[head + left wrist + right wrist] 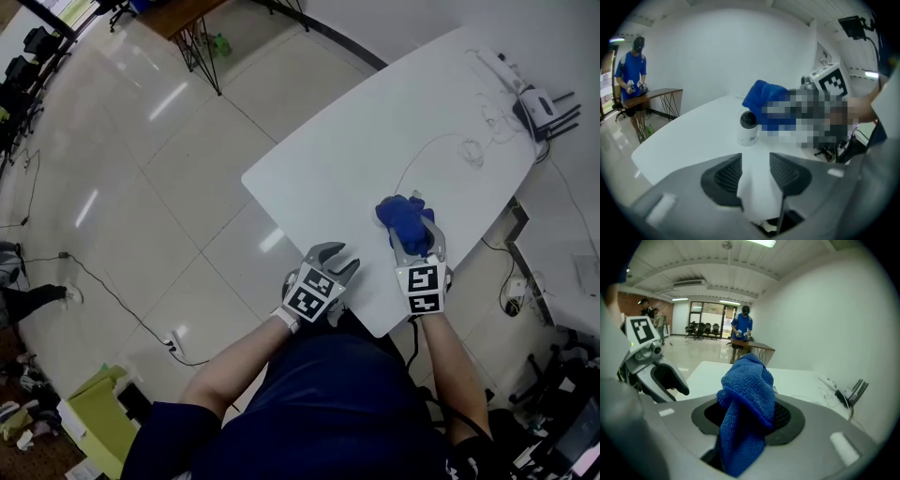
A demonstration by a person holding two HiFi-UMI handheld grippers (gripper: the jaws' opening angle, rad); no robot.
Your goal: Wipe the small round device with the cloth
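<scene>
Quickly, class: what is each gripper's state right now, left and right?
Left gripper: open, nothing between its jaws.
Right gripper: closed on the blue cloth.

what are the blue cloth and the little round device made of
The blue cloth looks like microfibre: nubby looped weave, matt, soft folds. The small round device seems to be smooth white plastic, with a glossy black dome on top.

The table (347, 164) lies open across its near and middle stretch. The small round device (748, 126) stands beside the raised cloth (403, 216). A thin cable (424, 142) and a router (539, 105) crowd the far end.
</scene>
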